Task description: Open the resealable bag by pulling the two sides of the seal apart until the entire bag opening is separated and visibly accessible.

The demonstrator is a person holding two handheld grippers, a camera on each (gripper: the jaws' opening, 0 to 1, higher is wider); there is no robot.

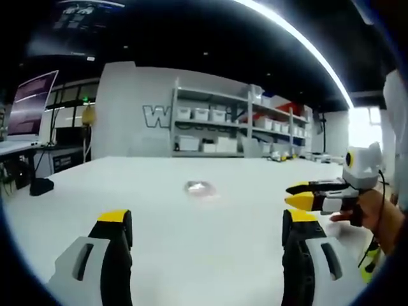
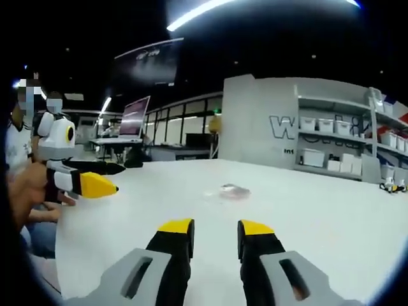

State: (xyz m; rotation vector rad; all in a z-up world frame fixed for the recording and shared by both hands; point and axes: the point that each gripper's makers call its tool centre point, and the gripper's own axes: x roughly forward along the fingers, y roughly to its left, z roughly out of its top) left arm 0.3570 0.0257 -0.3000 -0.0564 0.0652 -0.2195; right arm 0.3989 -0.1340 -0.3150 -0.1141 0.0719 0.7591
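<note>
left claw (image 1: 207,226) gapes wide, right claw (image 2: 215,233) narrower, both empty.

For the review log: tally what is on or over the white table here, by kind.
Resealable bag: 1
Grippers, left gripper and right gripper: 2
Dark object at the table's edge: 1
Total: 4
</note>
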